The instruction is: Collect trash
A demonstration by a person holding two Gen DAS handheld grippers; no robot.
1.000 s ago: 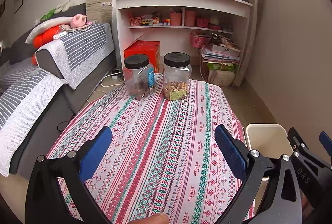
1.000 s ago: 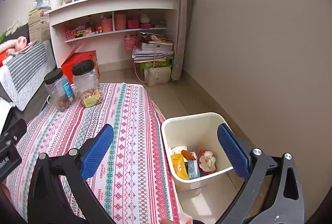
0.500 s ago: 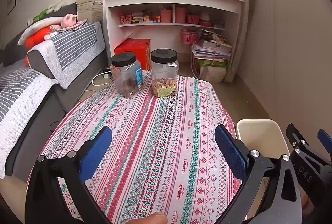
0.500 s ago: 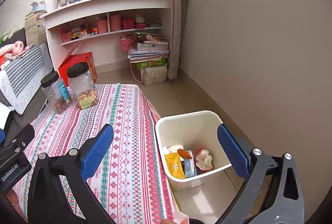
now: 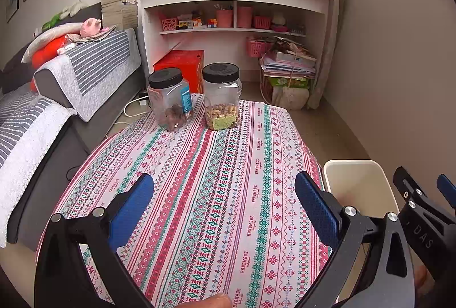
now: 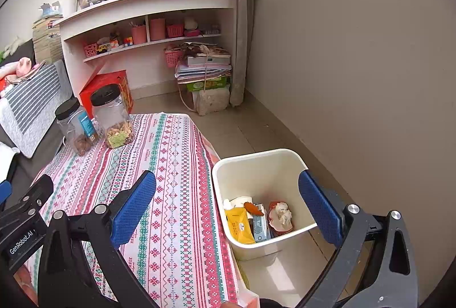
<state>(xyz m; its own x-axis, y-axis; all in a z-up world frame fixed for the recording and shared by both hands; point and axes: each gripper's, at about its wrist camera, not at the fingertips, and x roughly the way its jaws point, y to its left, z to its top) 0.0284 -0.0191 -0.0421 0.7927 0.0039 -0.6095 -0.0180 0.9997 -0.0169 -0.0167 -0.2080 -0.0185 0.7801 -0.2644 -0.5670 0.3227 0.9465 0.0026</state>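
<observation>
A cream trash bin stands on the floor to the right of the table; it also shows in the left wrist view. Inside it lie a yellow packet, an orange scrap, a blue wrapper and crumpled paper. My right gripper is open and empty, held above the table edge and the bin. My left gripper is open and empty above the striped tablecloth. No trash shows on the table.
Two clear jars with black lids stand at the table's far end. A grey sofa runs along the left. White shelves, a red box and stacked papers stand behind. A wall is on the right.
Both grippers have drawn back and risen a little, so the jars and bin look smaller and farther. Both stay open and empty.
</observation>
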